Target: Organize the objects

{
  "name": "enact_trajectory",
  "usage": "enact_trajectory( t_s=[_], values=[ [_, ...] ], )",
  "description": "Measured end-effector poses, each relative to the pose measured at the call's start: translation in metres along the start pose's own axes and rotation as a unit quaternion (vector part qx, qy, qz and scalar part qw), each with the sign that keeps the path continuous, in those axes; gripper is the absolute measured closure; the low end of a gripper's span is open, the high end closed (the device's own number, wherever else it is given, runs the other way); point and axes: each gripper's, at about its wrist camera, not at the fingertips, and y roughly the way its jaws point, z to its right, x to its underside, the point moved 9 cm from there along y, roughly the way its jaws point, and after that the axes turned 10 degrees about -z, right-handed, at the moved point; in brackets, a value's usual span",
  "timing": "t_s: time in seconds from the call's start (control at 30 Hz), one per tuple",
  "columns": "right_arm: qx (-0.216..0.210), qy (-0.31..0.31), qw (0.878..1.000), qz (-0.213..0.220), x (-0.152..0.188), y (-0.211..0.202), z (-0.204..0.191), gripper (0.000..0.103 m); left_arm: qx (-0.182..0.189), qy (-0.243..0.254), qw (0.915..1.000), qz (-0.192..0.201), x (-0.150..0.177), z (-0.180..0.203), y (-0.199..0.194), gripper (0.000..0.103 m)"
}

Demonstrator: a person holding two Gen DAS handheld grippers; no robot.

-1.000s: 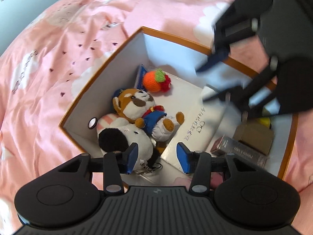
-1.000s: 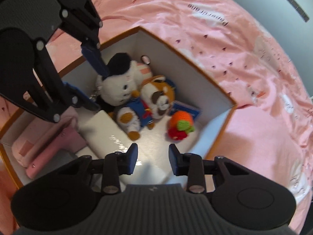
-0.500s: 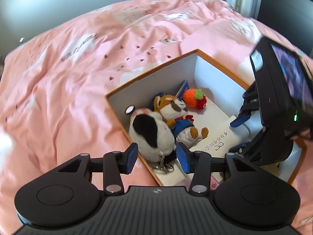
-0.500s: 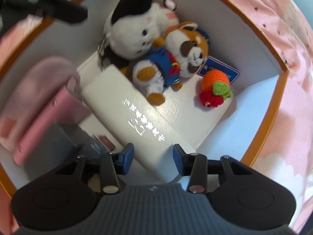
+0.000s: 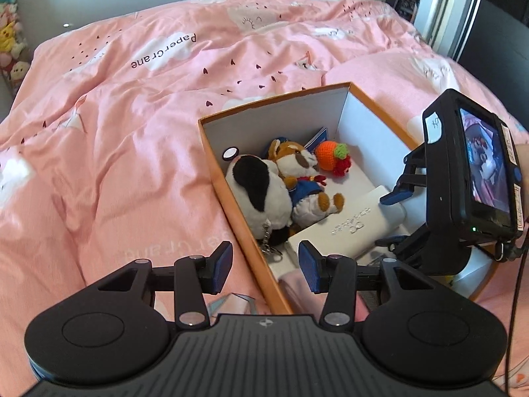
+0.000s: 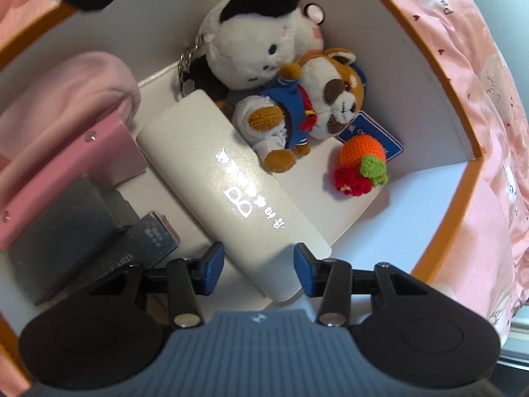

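Observation:
An orange-rimmed white box (image 5: 274, 101) lies on a pink bedcover. It holds a black-and-white plush (image 5: 258, 192), a brown plush in blue (image 5: 297, 165), a crochet orange (image 5: 330, 158) and a long white case (image 5: 347, 228). My right gripper (image 6: 258, 271) points down into the box, open, its blue pads either side of the near end of the white case (image 6: 231, 178); I cannot see them pressing on it. In the left wrist view the right gripper (image 5: 390, 218) straddles that same end. My left gripper (image 5: 264, 266) hangs open and empty over the box's near left wall.
A pink pouch (image 6: 66, 106), a pink case (image 6: 72, 172) and dark small boxes (image 6: 66, 231) fill the box's other end. A blue card (image 6: 373, 132) lies under the crochet orange (image 6: 362, 152). Rumpled pink bedcover (image 5: 132, 132) spreads left of the box. Small plush toys (image 5: 10, 49) sit far left.
My left gripper has rolled and drawn back from above the box towards its left side. My right gripper has sunk into the box, its jaws wider, and now straddles the white case.

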Motion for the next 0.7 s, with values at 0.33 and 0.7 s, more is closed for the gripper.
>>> enact_trajectory(
  t_s=[0.33,0.7],
  values=[
    [-0.038,0.128,0.984,0.113,0.007,-0.09,0.02,0.054,-0.007,-0.043,0.9984,0.034,0.014,-0.003,-0.035,0.046],
    [-0.09,0.298,0.922,0.231,0.017,-0.151,-0.018,0.05,-0.009,-0.119,0.9924,0.029,0.046,-0.021,-0.046,0.042]
  ],
)
